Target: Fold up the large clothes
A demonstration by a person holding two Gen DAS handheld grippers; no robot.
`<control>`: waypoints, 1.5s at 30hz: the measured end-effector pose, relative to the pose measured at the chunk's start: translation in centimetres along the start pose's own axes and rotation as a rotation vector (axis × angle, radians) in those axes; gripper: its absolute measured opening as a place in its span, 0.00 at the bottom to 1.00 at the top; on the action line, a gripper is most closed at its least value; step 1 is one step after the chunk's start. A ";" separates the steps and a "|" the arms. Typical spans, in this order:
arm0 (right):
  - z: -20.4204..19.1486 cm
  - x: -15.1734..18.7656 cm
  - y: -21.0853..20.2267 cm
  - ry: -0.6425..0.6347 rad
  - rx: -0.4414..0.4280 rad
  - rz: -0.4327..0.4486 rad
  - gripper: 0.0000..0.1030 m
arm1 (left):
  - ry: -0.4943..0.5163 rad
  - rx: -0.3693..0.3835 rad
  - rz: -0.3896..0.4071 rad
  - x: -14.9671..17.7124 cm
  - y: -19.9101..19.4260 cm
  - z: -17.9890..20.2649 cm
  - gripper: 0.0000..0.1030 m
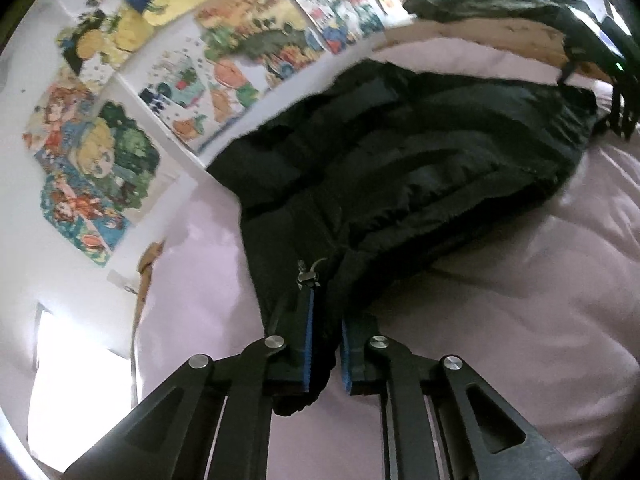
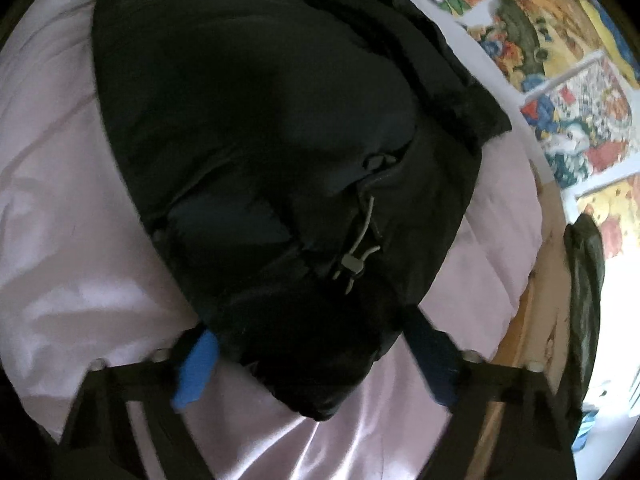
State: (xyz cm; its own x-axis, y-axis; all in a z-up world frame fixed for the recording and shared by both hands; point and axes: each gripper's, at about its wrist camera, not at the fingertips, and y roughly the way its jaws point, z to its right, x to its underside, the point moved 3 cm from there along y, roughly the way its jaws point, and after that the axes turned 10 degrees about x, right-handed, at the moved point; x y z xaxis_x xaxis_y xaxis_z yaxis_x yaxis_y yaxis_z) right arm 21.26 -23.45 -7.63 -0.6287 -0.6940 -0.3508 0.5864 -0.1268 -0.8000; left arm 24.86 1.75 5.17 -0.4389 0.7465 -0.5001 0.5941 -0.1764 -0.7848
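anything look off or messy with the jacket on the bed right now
Nothing damaged or spilled. The black jacket lies bunched and puffy on the pink bedspread, not flat, with a drawcord toggle dangling loose near its corner. The left gripper pinches one edge.

Black padded jacket [image 1: 400, 152], quilted in horizontal channels, glossy shell. Lies crumpled and bunched on pale pink bedding [image 1: 520, 300], one end drawn up off the surface. Grey drawcord with toggle [image 2: 352, 264] at the hem edge. Zip pull [image 1: 306, 276] visible at the raised corner.
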 end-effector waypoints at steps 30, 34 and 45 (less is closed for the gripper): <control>3.4 1.5 -14.0 0.117 0.084 0.272 0.06 | -0.026 0.093 0.213 -4.9 -15.0 0.3 0.00; 4.9 1.8 -13.9 0.193 0.063 0.275 0.06 | 0.004 0.280 0.042 -3.0 -10.3 2.0 0.01; 4.8 1.7 -12.6 0.202 0.054 0.240 0.06 | 0.271 0.480 -0.175 1.5 -4.4 9.0 0.54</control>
State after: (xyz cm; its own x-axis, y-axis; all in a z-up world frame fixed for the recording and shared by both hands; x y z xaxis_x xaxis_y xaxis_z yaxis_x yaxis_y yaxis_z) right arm 15.26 -26.41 4.22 -0.5546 -0.5546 -0.6204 0.7533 -0.0178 -0.6575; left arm 15.50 -2.10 4.57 -0.2775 0.9172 -0.2859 0.1278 -0.2598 -0.9572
